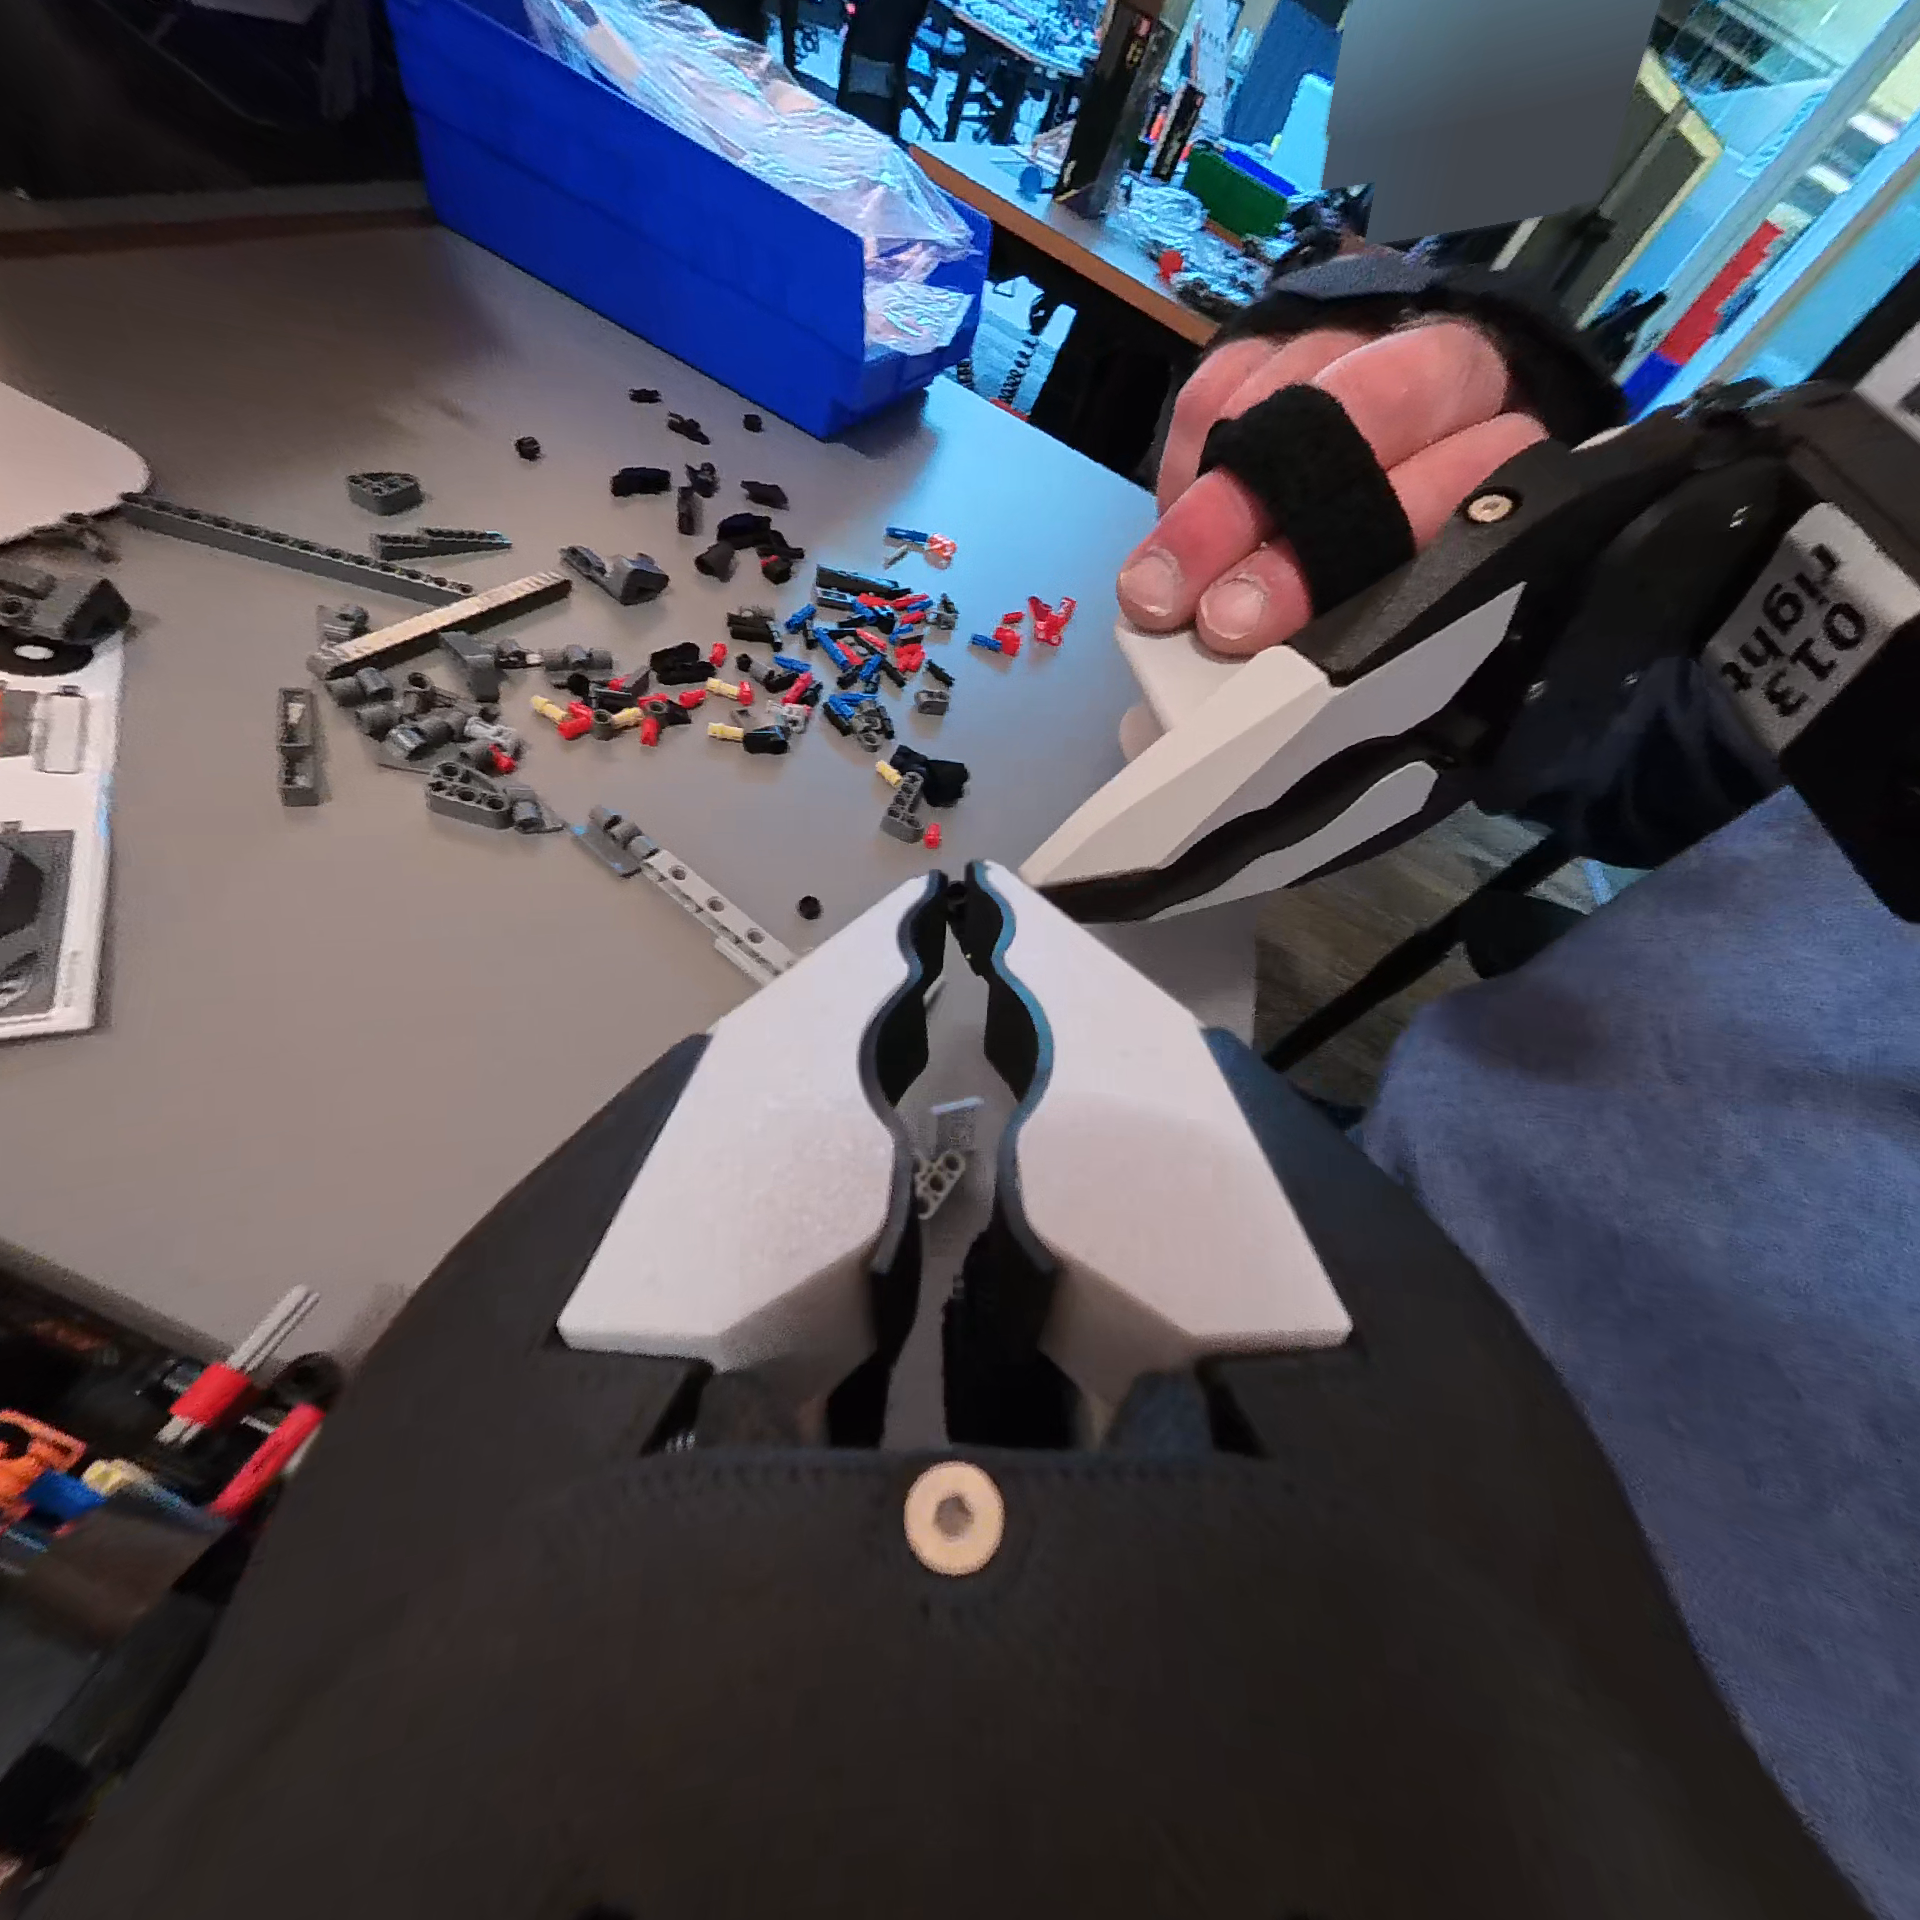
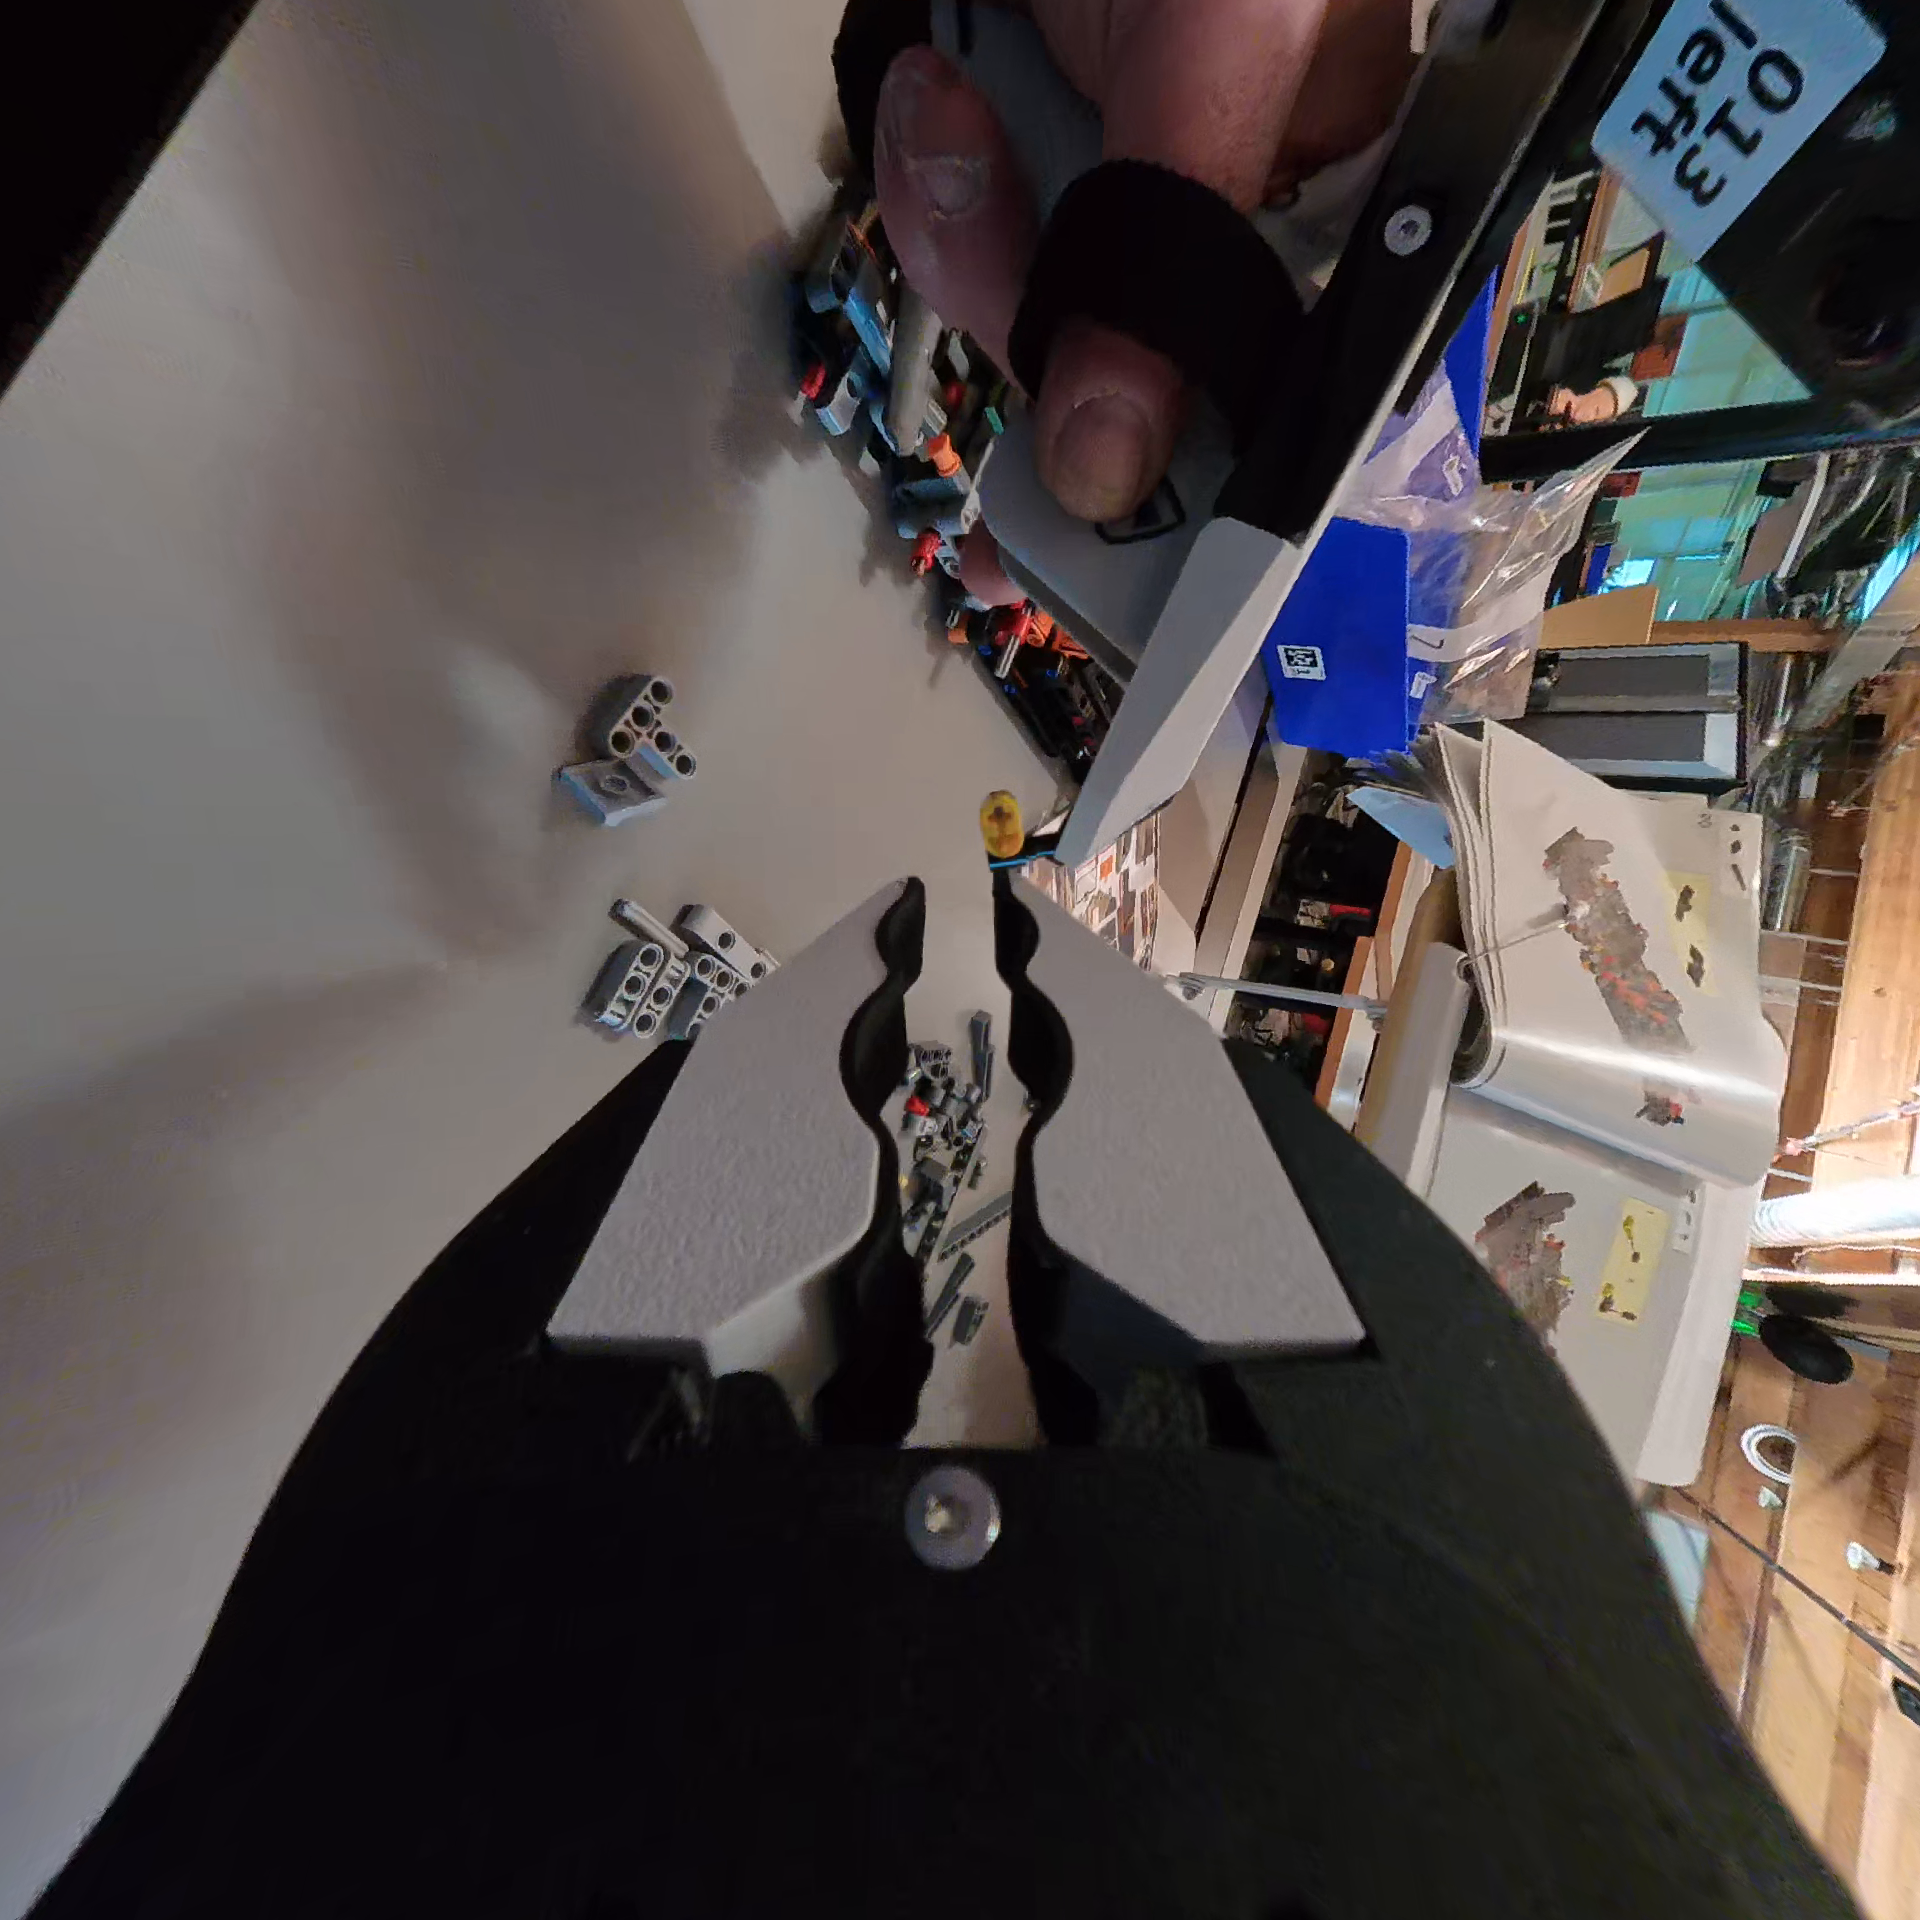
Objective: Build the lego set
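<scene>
My left gripper (image 1: 958,885) is shut on a small black piece topped by a yellow pin (image 2: 1000,819), held above the grey table (image 1: 312,1091) near its edge. In the right wrist view the left gripper (image 2: 1060,831) comes in from the upper right. My right gripper (image 2: 958,894) is slightly open and empty. Its right fingertip (image 2: 1006,904) sits just below the held piece. In the left wrist view the right gripper (image 1: 1039,873) points at my left tips from the right. Loose black, grey, red and blue Lego pieces (image 1: 727,675) lie spread on the table beyond.
A blue bin (image 1: 675,229) with plastic bags stands at the back. An instruction booklet (image 1: 52,831) lies at the left. A partly built model (image 1: 104,1455) is at the near left. Grey beams (image 2: 634,748) lie apart. The table edge (image 1: 1216,727) runs at the right, beside a person's leg (image 1: 1662,1299).
</scene>
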Motion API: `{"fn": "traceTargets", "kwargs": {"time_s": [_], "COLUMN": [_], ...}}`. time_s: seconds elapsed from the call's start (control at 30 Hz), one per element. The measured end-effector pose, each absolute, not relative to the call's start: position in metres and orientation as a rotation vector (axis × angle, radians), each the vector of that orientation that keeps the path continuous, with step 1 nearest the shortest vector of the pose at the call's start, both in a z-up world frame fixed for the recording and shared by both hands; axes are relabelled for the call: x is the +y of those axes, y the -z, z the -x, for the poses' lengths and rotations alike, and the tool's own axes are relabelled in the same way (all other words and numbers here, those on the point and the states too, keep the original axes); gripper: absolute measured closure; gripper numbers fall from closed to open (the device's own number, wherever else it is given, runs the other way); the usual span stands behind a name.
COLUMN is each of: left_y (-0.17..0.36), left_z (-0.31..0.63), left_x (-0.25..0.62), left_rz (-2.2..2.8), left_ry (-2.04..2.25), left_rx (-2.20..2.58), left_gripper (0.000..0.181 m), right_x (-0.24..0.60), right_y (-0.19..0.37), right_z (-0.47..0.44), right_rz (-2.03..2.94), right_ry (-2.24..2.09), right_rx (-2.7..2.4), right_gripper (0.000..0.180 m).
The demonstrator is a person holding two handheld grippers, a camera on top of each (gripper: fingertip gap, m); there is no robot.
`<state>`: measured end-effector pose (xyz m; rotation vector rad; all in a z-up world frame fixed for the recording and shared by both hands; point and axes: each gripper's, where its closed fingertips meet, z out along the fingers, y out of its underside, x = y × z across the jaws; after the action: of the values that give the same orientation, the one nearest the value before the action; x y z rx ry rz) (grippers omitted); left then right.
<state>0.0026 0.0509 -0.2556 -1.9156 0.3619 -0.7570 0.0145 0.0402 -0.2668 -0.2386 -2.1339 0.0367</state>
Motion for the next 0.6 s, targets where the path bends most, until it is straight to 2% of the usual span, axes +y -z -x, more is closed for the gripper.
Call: {"fn": "traceTargets", "kwargs": {"time_s": [0.3,0.4,0.6], "left_y": [0.228,0.217,0.209], "left_z": [0.006,0.012,0.007], "left_x": [0.06,0.061,0.062], "left_rz": [1.785,1.729,1.693], "left_ry": [0.761,0.759,0.727], "left_rx": [0.257,0.215,0.213], "left_gripper": [0.179,0.18,0.18], "right_x": [0.051,0.04,0.042], "right_y": [0.241,0.228,0.217], "right_z": [-0.003,-0.002,0.003], "right_rz": [0.753,0.878,0.965], "right_ry": [-0.415,-0.623,-0.72], "right_rx": [-1.966,-1.865,-1.772], "right_gripper": [0.154,0.162,0.161]}}
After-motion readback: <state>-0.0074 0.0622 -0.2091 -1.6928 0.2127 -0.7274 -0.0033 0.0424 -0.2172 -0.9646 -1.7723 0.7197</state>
